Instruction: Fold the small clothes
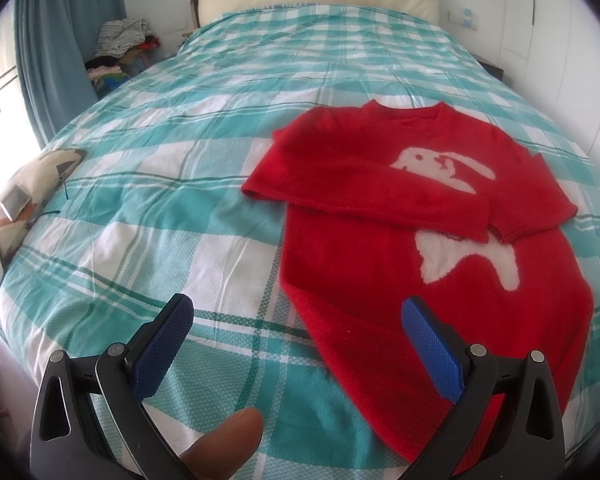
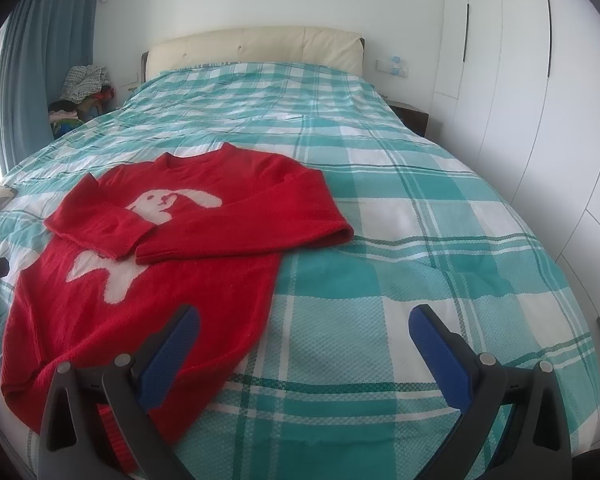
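Both sleeves lie crossed over the sweater (image 1: pixel 380 280); your left gripper (image 1: pixel 296 344) and right gripper (image 2: pixel 304 344) gape empty near its hem. Next, fold hem toward collar.

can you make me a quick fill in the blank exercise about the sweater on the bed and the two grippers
1. The red sweater lies flat on a bed cover checked in white and ____.
2. Both of the sweater's ____ are folded across its chest.
3. The white animal knitted on its front is a ____.
4. The left gripper and the right gripper both have their fingers ____, holding nothing.

Missing words: teal; sleeves; rabbit; open
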`<state>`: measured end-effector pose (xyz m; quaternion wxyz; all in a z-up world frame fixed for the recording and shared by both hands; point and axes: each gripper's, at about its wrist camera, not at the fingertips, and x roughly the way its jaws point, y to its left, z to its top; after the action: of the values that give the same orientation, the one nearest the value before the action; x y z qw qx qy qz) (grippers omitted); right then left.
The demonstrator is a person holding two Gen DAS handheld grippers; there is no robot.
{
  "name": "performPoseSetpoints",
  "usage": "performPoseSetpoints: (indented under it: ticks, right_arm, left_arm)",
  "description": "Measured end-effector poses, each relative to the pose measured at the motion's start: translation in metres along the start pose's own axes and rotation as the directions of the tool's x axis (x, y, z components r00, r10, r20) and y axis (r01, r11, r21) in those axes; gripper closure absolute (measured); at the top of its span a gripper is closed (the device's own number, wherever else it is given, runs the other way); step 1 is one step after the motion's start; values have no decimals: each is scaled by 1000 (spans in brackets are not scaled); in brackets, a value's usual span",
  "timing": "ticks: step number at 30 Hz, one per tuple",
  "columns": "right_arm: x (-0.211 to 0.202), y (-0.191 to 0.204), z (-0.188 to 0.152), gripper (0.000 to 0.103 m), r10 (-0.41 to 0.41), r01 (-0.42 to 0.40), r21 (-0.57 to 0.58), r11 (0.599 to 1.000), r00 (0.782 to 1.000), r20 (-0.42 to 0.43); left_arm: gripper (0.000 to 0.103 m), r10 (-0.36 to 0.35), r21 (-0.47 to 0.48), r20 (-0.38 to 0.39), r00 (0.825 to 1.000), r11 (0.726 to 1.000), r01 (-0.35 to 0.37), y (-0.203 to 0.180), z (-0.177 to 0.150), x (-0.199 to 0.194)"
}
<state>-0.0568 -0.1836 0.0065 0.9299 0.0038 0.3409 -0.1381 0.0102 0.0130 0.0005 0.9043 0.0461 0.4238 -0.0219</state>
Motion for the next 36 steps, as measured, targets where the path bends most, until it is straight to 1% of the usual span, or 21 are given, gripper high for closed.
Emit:
performPoseSetpoints:
  ticks: [14,23,32,36]
  right_arm:
    - [0,9,-2,0,17,-18,-26,1000,1000,-7]
    - [0,18,-5,0,29,-30,-53,998,999,-14]
    - [1,16,-4,0,18,-19,-48,999,1000,-19]
    - [2,15,-4,0,-2,0,-53,999,1000,-24]
  left_arm:
    - [0,30,31,-7,1000,999,-30,-7,-6,4]
    - [0,34,32,-7,999,999,-33,-7,-6,4]
    - [0,38,35,-12,999,999,-37,-5,-7,6]
    - [0,42,26,-26,999,999,-41,-4,-8,9]
